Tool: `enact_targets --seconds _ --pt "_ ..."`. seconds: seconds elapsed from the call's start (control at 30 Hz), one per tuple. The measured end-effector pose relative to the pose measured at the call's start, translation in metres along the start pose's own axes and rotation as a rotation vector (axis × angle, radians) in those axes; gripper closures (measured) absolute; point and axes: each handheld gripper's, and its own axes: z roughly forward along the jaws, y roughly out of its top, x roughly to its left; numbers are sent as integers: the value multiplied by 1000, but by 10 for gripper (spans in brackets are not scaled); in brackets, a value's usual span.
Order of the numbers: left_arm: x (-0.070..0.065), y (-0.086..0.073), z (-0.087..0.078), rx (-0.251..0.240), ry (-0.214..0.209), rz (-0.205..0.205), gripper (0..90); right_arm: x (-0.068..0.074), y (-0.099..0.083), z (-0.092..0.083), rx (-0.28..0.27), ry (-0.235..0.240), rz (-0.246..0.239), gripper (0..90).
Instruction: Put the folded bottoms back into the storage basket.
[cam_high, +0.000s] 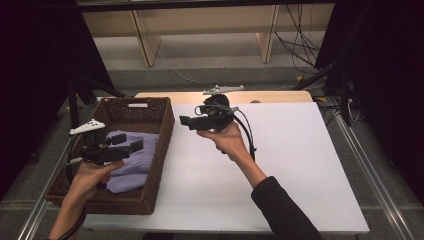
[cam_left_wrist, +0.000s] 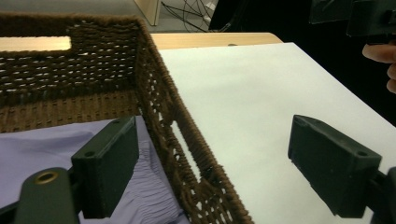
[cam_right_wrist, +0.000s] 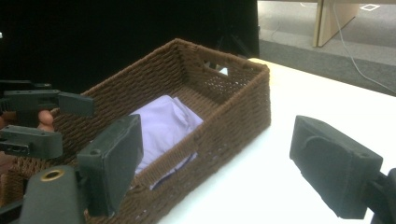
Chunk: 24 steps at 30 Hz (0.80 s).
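Cloth (cam_high: 131, 160) sits folded inside the basket (cam_high: 161, 150). Your left gripper (cam_high: 131, 143) above it and right gripper (cam_high: 187, 122) beside the basket both have jaws wide, empty. Back out level, clear the rim.

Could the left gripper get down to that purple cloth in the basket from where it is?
Probably yes. The left gripper hangs open right above the folded lilac cloth, inside the open-topped wicker basket. Nothing lies between its jaws and the cloth, and the right gripper is off over the white table.
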Motion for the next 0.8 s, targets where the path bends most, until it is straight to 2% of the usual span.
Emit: enact_targets --seconds 0.43,0.63,0.8 --pt "-19 -3 8 -44 -43 26 163 -16 -20 -29 -34 -32 15 188" --pt "-30 -6 14 -56 -76 30 162 -15 -29 -41 -44 -29 7 188" --pt "-40 -9 19 -64 -101 37 162 -14 -38 -51 -45 -46 -16 189"
